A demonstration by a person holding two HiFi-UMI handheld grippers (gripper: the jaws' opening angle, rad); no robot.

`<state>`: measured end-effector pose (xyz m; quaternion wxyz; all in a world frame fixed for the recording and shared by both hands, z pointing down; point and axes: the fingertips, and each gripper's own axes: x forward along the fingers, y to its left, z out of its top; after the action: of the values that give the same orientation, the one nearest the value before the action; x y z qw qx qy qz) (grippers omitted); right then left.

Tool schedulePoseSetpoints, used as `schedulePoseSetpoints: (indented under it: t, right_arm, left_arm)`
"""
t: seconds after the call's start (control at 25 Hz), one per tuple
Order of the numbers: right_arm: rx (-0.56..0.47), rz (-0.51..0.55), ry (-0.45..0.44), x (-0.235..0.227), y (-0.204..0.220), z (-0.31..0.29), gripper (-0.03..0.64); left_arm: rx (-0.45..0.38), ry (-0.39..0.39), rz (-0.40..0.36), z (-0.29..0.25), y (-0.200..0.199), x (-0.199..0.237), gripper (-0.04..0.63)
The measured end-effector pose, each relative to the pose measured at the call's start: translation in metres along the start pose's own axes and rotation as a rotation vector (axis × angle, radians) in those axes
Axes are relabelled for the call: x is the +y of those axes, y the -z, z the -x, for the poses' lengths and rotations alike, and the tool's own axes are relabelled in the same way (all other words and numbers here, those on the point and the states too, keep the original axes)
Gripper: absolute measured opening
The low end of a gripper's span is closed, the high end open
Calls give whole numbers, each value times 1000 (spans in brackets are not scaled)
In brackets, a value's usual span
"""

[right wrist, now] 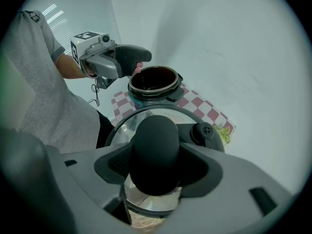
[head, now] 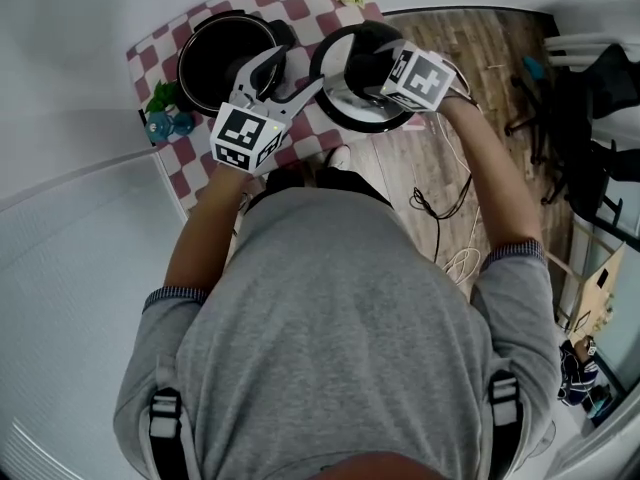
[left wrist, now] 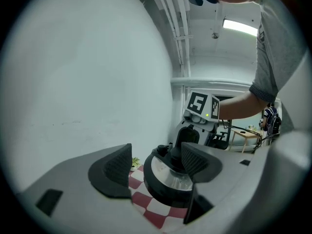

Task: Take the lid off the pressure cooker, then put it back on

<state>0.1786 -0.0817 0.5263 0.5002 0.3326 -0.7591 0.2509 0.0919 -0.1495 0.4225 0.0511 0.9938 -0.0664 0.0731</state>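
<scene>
1. While the lid (head: 348, 108) is sitting clear of the pot, the open pressure cooker pot (head: 190, 68) is standing empty at the left on the checked cloth (head: 300, 8), its dark inside showing.
2. Left gripper (head: 290, 73) is hovering just beside the pot's right side. The jaws are standing wide and gripping nothing. Its own view is showing the lid beyond the gap, not between the pads (left wrist: 119, 167). I'm not seeing whether it's touching the pot.
3. The lid is hanging right of the pot and apart from it, partly past the table edge over the wooden floor (head: 470, 58).
4. Right gripper (head: 370, 73) is pointing steeply down, with the jaws clamping the lid's black knob (right wrist: 156, 145) from both sides. The pressure valve (right wrist: 202, 129) is showing just beside the knob.
5. Step, as I'm reading it: removal is looking done and the put-back isn't started.
6. Next move, as I'm judging it: carrying the lid left until it's centred over the rim (right wrist: 153, 74), keeping it level, then lowering it squarely and likely twisting to seat it.
7. The left gripper is looking well placed for steadying the pot while the lid is going on.
</scene>
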Motion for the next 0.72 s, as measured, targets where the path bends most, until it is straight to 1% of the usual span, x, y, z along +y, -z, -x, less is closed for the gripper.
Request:
schedulePoseSetpoints:
  t: [0.16,0.44,0.72]
  right_arm:
    - [9,0,-31,-4,15,-12,292]
    - [21,13,-46,-14,42,-37,293]
    - [17,58,-84,-23,61,-67,292]
  left_arm:
    - [-23,-15,-1,-8,-1,-10,336]
    - [-35,-56,4,-20,5,-22,336]
    - [-54,-88,2,-35,19,-35,336]
